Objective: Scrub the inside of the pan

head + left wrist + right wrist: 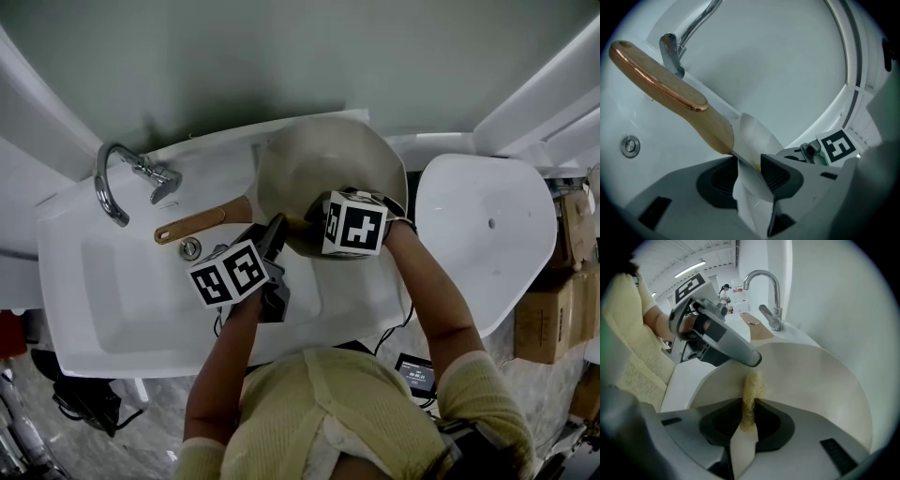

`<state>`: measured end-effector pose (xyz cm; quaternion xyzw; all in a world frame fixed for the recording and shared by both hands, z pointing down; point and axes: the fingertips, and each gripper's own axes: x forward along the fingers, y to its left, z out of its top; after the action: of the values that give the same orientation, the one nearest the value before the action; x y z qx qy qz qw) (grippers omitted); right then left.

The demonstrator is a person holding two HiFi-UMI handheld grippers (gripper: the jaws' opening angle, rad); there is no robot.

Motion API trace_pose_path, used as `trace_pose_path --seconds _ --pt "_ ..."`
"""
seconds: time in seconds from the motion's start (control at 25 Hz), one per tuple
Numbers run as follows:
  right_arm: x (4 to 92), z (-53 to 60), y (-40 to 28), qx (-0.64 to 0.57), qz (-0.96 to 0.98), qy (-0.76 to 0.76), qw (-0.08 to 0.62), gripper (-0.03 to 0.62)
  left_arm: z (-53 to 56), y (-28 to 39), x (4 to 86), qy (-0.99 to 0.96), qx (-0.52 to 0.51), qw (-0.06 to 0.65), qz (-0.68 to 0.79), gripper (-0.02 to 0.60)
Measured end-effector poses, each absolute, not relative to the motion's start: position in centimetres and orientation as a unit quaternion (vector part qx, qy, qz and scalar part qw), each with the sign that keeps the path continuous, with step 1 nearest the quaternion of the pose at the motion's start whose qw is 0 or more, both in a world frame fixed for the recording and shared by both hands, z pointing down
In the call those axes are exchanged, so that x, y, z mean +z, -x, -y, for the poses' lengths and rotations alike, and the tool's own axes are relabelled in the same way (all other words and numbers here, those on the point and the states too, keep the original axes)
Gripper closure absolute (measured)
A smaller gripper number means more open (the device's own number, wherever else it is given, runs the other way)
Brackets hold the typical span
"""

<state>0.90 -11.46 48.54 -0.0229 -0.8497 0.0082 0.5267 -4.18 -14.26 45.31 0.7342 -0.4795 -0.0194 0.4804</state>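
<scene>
A pale pan [319,164] with a wooden handle [202,222] rests on the back right of a white sink [112,291]. My left gripper [278,225] is shut on the pan's thin rim [752,136], right where the handle [675,93] joins it, and its jaws [750,176] press on both sides of the rim. My right gripper [352,225] points steeply down into the pan. It is shut [749,420] on a yellowish scrubber [751,394], whose tip lies against the pan's inner wall [811,385]. The left gripper [717,341] shows just beyond it.
A chrome faucet [122,178] stands at the sink's back left, with a round drain button [190,248] near the handle's end. A white rounded seat-like surface [487,234] is to the right, with cardboard boxes [553,309] past it. The sink basin lies to the pan's front left.
</scene>
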Motion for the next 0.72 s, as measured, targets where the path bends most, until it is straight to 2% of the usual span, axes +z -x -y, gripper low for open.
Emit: trace_pose_path --seconds 0.72 --pt "47.3 8.0 -5.4 0.048 0.81 0.149 0.565 0.513 14.2 4.0 45.1 -0.735 -0.017 0.476 0.482 0.387"
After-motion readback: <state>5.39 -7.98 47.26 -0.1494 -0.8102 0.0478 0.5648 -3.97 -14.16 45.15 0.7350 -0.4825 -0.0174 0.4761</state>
